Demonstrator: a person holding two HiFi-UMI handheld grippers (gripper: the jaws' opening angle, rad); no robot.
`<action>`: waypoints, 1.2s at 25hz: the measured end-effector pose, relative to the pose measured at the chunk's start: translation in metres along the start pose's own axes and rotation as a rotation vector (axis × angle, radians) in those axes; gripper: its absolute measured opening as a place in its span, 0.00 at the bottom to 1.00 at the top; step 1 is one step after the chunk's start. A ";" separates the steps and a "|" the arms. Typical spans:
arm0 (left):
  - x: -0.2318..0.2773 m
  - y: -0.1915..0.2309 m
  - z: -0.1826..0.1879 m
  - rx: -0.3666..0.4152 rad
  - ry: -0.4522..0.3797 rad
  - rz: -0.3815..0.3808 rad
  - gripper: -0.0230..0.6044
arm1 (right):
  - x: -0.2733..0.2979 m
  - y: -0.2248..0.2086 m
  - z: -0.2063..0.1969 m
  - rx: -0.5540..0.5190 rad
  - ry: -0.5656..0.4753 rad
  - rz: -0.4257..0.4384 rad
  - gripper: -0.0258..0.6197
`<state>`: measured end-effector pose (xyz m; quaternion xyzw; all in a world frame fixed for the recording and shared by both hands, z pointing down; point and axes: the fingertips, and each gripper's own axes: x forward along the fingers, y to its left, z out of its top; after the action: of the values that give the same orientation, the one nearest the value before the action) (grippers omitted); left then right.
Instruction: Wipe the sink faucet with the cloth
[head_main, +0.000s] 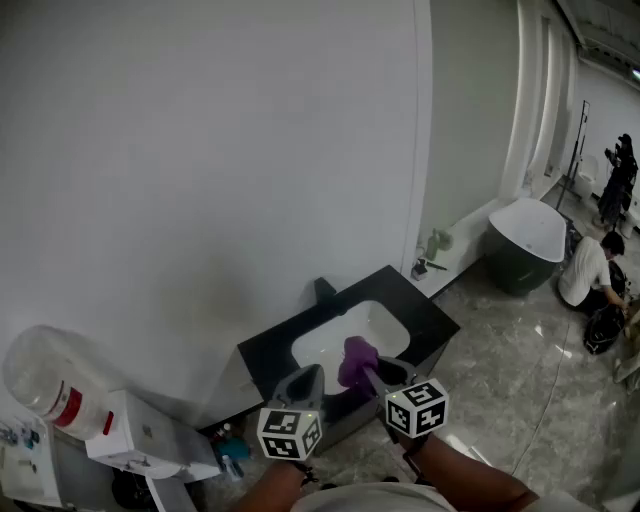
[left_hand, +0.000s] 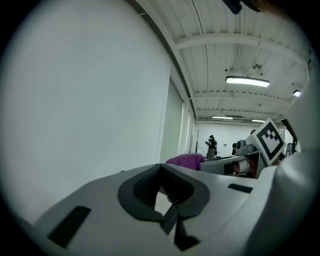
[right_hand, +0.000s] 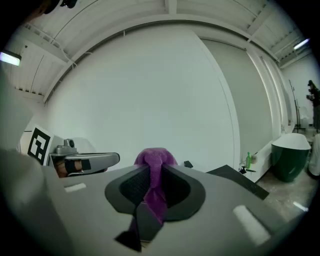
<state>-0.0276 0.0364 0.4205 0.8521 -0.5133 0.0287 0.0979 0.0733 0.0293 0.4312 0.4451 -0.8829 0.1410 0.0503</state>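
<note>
A black countertop against the white wall holds a white sink basin. The black faucet stands at the basin's back edge, and shows as a small dark shape in the right gripper view. My right gripper is shut on a purple cloth, held over the basin's front, short of the faucet. The cloth bunches above the right gripper and trails down between its jaws. My left gripper hovers beside it at the counter's front edge, shut with nothing between its pads.
A dark freestanding bathtub stands at the right with a person crouching beside it. A green bottle sits on the floor by the wall. A large clear bottle and a white box lie at the lower left.
</note>
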 end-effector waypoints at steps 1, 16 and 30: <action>0.001 0.000 0.000 0.000 0.000 0.000 0.04 | 0.001 -0.001 0.000 0.002 0.000 -0.001 0.14; 0.014 0.003 0.000 -0.001 0.006 0.009 0.04 | 0.010 -0.012 0.002 0.009 0.001 0.005 0.14; 0.047 -0.009 -0.021 -0.030 0.048 0.046 0.04 | 0.021 -0.046 -0.011 0.016 0.016 0.063 0.14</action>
<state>0.0040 0.0033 0.4464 0.8375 -0.5308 0.0437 0.1221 0.0968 -0.0095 0.4560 0.4162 -0.8949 0.1535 0.0494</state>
